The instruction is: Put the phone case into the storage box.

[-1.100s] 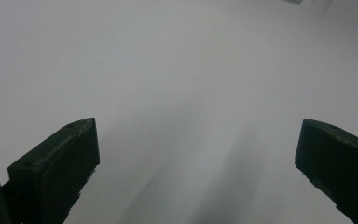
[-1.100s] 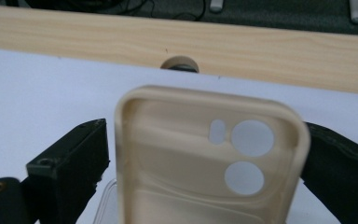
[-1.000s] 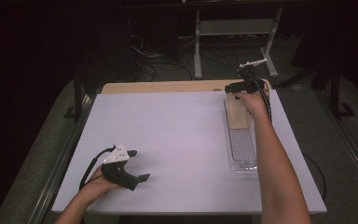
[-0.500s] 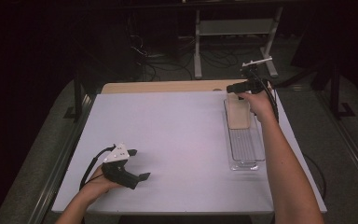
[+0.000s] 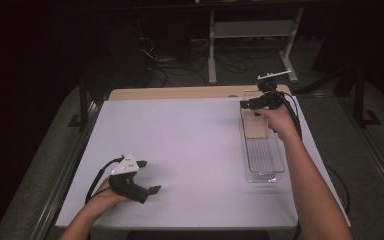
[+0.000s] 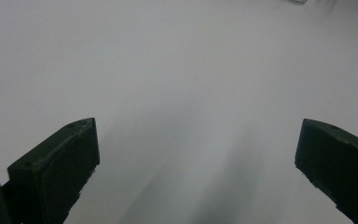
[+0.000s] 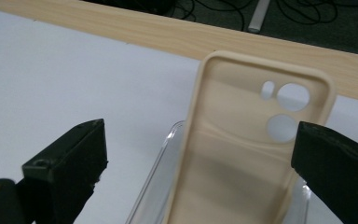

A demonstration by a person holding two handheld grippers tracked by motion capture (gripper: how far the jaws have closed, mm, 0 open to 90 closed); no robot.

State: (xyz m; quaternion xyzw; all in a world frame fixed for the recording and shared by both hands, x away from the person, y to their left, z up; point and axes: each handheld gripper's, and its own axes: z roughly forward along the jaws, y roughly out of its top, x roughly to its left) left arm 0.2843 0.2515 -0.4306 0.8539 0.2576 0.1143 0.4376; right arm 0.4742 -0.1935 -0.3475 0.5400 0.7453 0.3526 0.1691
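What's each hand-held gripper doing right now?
Left hand-held gripper: open, empty, over the table.
Right hand-held gripper: open, above the beige phone case, not gripping.

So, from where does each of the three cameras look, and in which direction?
High view: above the person's side, facing forward and down; both forearms, left tongs and right tongs show.
Left gripper view: on the left tongs, facing bare white table; open jaws.
Right gripper view: on the right tongs, facing the phone case; open jaws.
Shared: phone case in clear tray.
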